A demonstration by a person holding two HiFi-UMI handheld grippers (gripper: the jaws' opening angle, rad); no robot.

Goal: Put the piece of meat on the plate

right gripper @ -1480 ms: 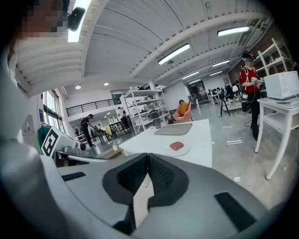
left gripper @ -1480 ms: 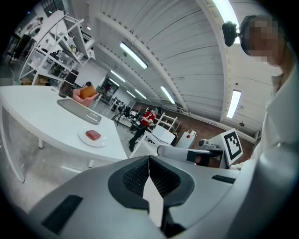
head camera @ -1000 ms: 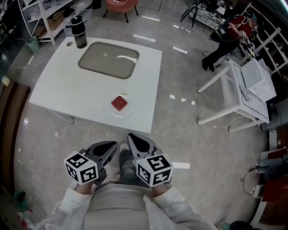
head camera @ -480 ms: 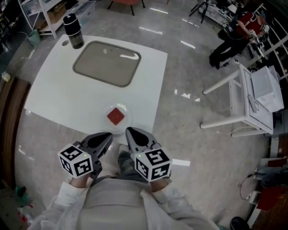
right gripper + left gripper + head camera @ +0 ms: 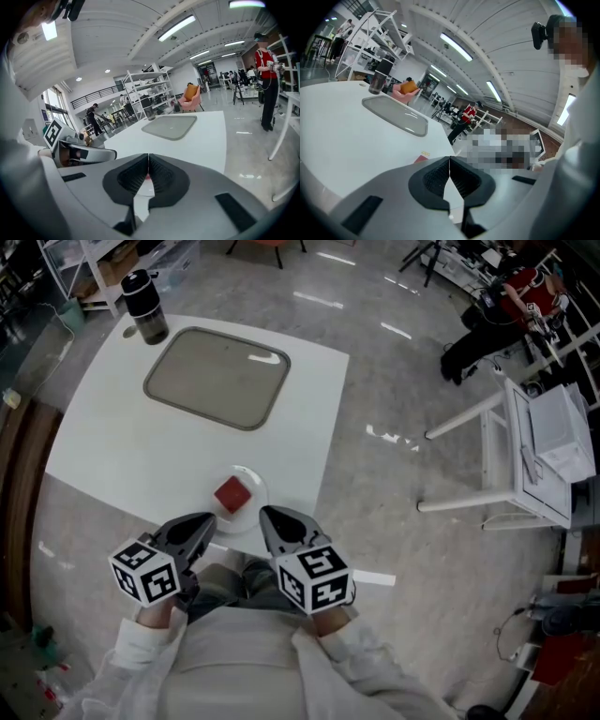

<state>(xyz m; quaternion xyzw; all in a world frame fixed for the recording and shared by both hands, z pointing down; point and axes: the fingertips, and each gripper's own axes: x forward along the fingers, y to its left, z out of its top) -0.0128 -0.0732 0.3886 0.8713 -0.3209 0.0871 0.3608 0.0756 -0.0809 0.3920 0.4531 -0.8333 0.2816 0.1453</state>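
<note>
One meat piece (image 5: 232,494) on plate (image 5: 259,495)

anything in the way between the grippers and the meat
Nothing visible. The meat sits on the plate at the near edge of the table. The left gripper and right gripper, both shut and empty, point at it from just off that edge.

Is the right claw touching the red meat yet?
Apart. In the head view the shut right claw ends short of the piece of meat, with bare white plate showing between them.
</note>
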